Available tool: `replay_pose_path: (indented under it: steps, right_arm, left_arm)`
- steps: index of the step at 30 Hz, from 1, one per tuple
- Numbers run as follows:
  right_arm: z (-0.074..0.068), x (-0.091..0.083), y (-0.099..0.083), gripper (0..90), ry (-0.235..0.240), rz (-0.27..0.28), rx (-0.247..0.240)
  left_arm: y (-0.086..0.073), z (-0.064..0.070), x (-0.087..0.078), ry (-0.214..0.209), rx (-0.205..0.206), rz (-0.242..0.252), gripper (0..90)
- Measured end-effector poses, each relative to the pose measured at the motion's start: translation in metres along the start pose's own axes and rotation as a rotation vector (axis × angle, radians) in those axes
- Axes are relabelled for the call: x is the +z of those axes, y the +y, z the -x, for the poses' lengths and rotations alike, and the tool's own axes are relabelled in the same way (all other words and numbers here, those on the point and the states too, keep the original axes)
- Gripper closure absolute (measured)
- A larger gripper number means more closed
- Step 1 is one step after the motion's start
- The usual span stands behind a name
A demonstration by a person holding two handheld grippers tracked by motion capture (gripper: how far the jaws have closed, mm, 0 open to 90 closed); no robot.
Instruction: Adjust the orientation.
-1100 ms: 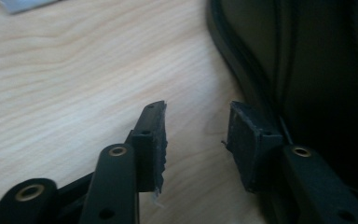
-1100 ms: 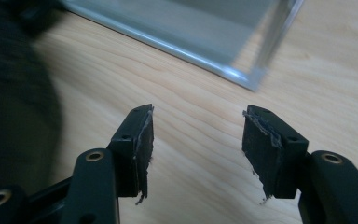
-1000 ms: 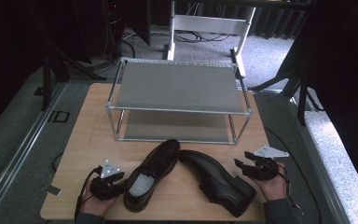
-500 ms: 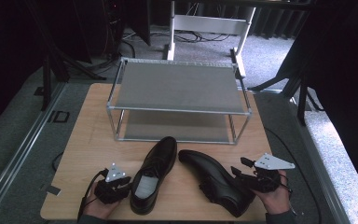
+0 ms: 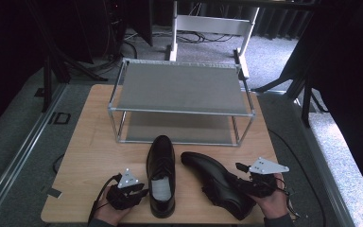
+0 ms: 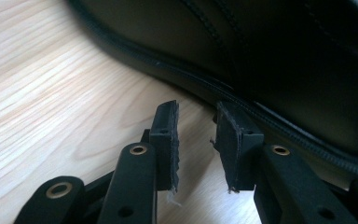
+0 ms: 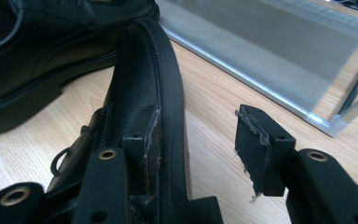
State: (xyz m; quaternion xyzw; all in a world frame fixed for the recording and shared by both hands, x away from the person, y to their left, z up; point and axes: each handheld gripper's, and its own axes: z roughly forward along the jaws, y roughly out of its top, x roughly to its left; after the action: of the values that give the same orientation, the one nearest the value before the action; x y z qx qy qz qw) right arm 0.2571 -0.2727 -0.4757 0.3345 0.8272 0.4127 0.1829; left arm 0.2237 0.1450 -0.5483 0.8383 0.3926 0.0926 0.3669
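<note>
The left shoe [image 5: 161, 176] has swung straight, toe at twelve toward the rack [image 5: 179, 101]. Left gripper [image 5: 125, 191] sits released beside its heel. Right gripper [image 5: 254, 182], jaws parted, straddles the tipped right shoe [image 5: 212, 182].

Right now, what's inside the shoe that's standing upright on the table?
The upright shoe shows a pale grey insole at its heel opening. Farther forward, the laces and tongue cover the interior, so anything in the toe is hidden.
</note>
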Motion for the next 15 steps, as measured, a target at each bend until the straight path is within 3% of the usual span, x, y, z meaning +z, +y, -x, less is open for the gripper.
replay_pose_path:
  steps: [11,15]
  right_arm:
    - [0.001,0.005,0.0,56.6,0.013,-0.015,-0.016]
    - [0.005,0.005,-0.001,58.0,0.013,-0.007,0.0]
  left_arm:
    - [0.008,0.011,0.014,-0.047,0.021,0.007,68.6]
    - [0.012,0.016,0.02,-0.067,0.03,0.013,68.1]
